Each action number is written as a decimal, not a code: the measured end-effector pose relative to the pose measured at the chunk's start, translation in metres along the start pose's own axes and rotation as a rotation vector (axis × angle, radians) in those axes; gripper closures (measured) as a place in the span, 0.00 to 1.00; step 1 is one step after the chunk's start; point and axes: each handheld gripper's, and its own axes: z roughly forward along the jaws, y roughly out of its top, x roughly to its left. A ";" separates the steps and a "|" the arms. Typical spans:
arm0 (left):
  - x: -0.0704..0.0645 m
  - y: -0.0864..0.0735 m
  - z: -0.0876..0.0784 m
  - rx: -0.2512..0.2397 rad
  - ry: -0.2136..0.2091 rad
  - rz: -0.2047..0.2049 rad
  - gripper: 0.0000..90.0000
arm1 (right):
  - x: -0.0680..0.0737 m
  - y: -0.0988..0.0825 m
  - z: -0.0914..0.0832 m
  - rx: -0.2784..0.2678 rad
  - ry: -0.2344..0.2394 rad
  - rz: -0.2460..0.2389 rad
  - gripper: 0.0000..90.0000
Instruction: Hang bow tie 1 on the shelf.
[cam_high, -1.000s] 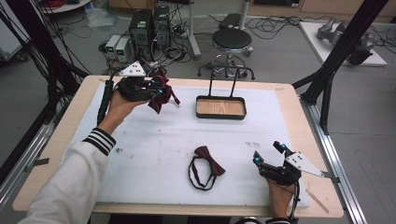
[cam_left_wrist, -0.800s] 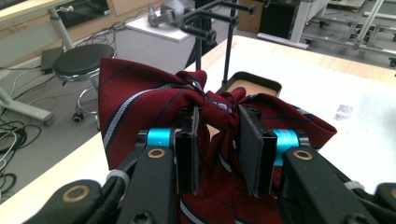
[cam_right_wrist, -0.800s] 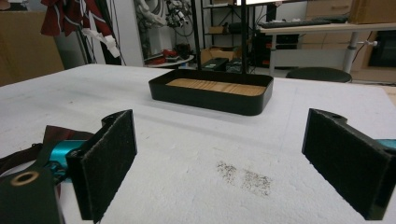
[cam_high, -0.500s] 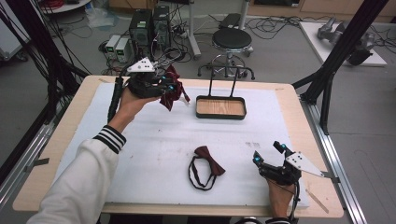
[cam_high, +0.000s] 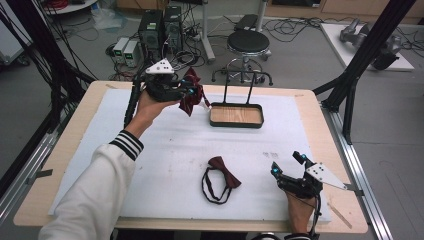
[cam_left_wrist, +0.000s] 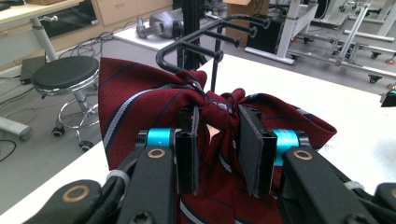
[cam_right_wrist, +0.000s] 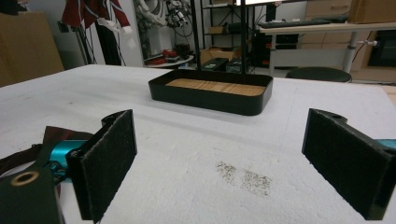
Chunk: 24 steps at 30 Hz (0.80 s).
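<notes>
My left gripper (cam_high: 186, 91) is raised over the table's far left part, shut on the knot of a dark red striped bow tie (cam_high: 192, 100). In the left gripper view the pads (cam_left_wrist: 189, 140) press the knot of the bow tie (cam_left_wrist: 140, 100) from both sides, with the black hooks (cam_left_wrist: 210, 39) of a stand just beyond. The stand's black tray with a wooden floor (cam_high: 236, 115) sits right of the held tie. A second dark red bow tie (cam_high: 223, 176) with its strap lies flat at the front centre. My right gripper (cam_high: 287, 163) rests at the front right, open and empty (cam_right_wrist: 219, 158).
A white foam sheet (cam_high: 165, 150) covers the wooden table. A black stool (cam_high: 248, 44) and computer boxes (cam_high: 160, 25) stand on the floor beyond the far edge. Black frame posts (cam_high: 360, 60) rise at the right. The tray (cam_right_wrist: 210, 95) lies straight ahead of my right gripper.
My left hand has carried the striped bow tie to the right, closer to the stand, and slightly up. The right gripper and the tie on the table have stayed put.
</notes>
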 end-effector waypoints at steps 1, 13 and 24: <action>0.000 0.001 0.001 -0.001 -0.002 0.002 0.77 | 0.000 0.000 0.000 -0.001 -0.001 0.000 0.10; 0.003 0.016 0.013 0.001 0.004 0.007 0.77 | 0.000 0.000 0.000 -0.001 0.000 0.002 0.10; 0.003 0.029 0.025 0.006 0.007 0.015 0.77 | -0.001 0.000 0.000 -0.007 0.002 -0.001 0.10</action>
